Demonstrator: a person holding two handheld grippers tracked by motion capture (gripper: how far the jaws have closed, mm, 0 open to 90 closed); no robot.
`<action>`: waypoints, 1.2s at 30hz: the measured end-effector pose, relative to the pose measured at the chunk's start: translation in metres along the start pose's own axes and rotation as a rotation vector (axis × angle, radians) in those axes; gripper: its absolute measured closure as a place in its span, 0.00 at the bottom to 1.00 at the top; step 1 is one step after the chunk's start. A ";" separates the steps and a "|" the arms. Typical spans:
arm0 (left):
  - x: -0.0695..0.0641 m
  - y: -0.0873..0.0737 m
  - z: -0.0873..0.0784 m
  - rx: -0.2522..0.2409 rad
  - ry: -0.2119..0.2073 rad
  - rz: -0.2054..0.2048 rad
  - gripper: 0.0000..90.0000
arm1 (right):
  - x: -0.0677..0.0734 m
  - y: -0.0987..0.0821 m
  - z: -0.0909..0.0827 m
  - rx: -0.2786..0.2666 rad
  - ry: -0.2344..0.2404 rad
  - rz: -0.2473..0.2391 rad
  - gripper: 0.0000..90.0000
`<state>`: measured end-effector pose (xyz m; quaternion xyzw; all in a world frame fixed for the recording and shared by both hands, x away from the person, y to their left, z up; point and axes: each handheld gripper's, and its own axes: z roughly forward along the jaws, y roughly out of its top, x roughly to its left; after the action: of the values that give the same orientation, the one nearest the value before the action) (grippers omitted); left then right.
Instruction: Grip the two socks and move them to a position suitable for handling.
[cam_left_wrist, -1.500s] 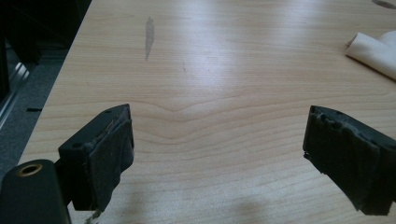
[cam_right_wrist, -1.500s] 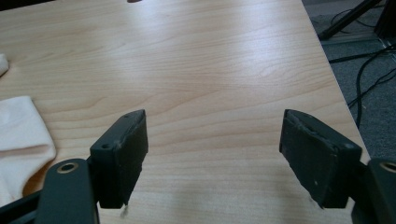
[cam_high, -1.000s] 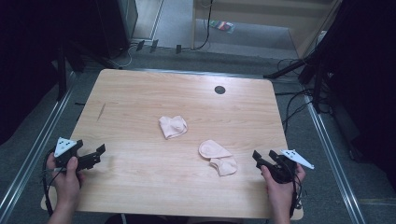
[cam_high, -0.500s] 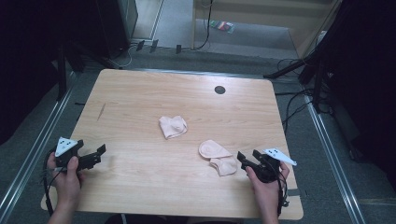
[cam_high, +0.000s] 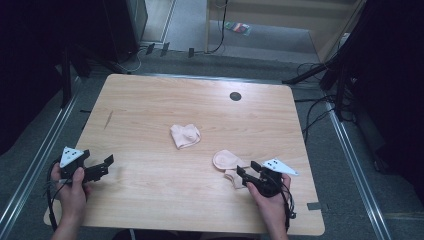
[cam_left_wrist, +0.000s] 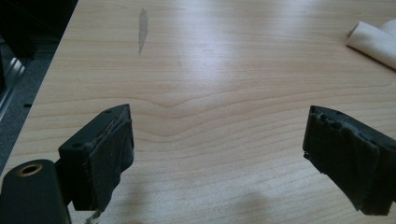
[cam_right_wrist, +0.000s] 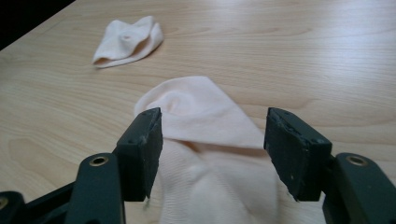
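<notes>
My left gripper (cam_high: 106, 163) sits at the near left edge of the table (cam_high: 150, 200), jaws spread wide with only bare wood between them, as the left gripper view confirms (cam_left_wrist: 217, 158). It points across the table toward the middle and touches nothing. From it, both socks lie well off to the right.

Moving right, the folded sock (cam_high: 185, 135) lies near the centre of the table, crumpled into a compact bundle, well apart from both grippers. In the right gripper view it lies beyond the near sock, up and to the left (cam_right_wrist: 128, 41).

Further right, the near sock (cam_high: 227, 162) lies flat at the near right part of the table. Its long axis runs from its rounded end, farthest from me, back toward my right hand.

My right gripper (cam_high: 245, 175) is at that near end. In the right gripper view (cam_right_wrist: 212, 149) the cloth passes straight between the two jaws, long axis roughly in line with the gripper's own pointing direction. The jaws have just been closing, with the sock between them, but gaps show on both sides of the cloth and the pads do not appear to press on it yet.

Finding: the right hand is plainly the nearer. I judge the coming pinch turns on the jaws straddling the sock's width at this near end.
</notes>
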<state>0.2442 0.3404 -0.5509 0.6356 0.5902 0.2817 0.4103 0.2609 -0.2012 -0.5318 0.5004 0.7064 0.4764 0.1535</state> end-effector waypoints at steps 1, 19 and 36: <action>0.000 0.000 0.000 0.000 0.000 0.000 0.10 | 0.003 0.000 0.001 0.002 0.012 -0.002 0.45; 0.000 0.000 0.000 0.001 -0.004 0.002 0.10 | 0.027 -0.020 0.014 0.109 -0.035 -0.176 0.59; -0.002 0.000 0.000 -0.004 -0.003 0.015 0.10 | 0.024 -0.019 0.014 0.142 -0.088 -0.162 0.95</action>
<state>0.2434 0.3383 -0.5504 0.6395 0.5844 0.2849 0.4103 0.2491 -0.1744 -0.5485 0.4716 0.7693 0.3886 0.1865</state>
